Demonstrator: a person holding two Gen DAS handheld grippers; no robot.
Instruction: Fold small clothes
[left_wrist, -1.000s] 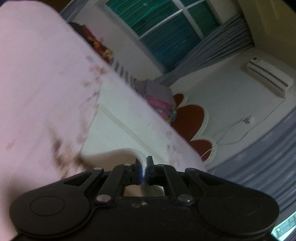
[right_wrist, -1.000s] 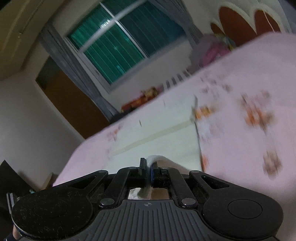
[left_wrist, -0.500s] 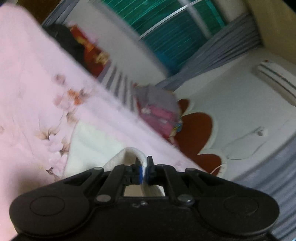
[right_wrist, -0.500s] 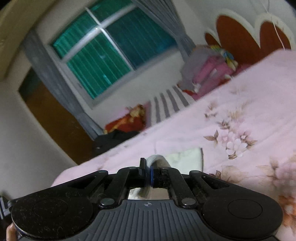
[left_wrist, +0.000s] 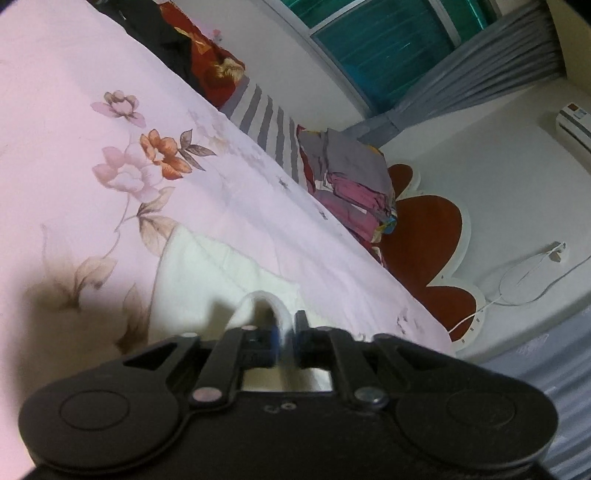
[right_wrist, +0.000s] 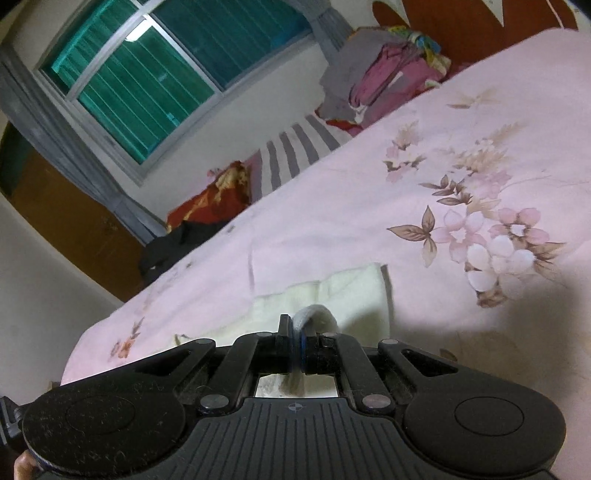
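**Inspector A:** On the bed, over the pink floral bedsheet (left_wrist: 229, 206), lies the white cloth (left_wrist: 207, 280). It rests flat on the sheet, directly ahead of both tools.

**Inspector B:** Confirmed from the right wrist view: the same white cloth (right_wrist: 351, 291) sits on the bedsheet (right_wrist: 369, 206), with a raised loop of its edge at the tool tips.

**Inspector A:** Left tongs (left_wrist: 285, 334): jaws drawn together, clamped on a fold of the white cloth, which arches up just past the tips.

**Inspector B:** Right tongs (right_wrist: 295, 341): likewise pressed together on a pinched fold of the cloth.

**Inspector A:** Surroundings: a pile of folded clothes (left_wrist: 351, 184), grey and magenta, stands at the far edge of the bed beside a red headboard (left_wrist: 424, 236) with white trim.

**Inspector B:** A grey striped pillow (right_wrist: 295, 151) lies next to that pile; a window (right_wrist: 166, 74) with grey curtains is behind. Shadow covers the sheet nearest both tools.
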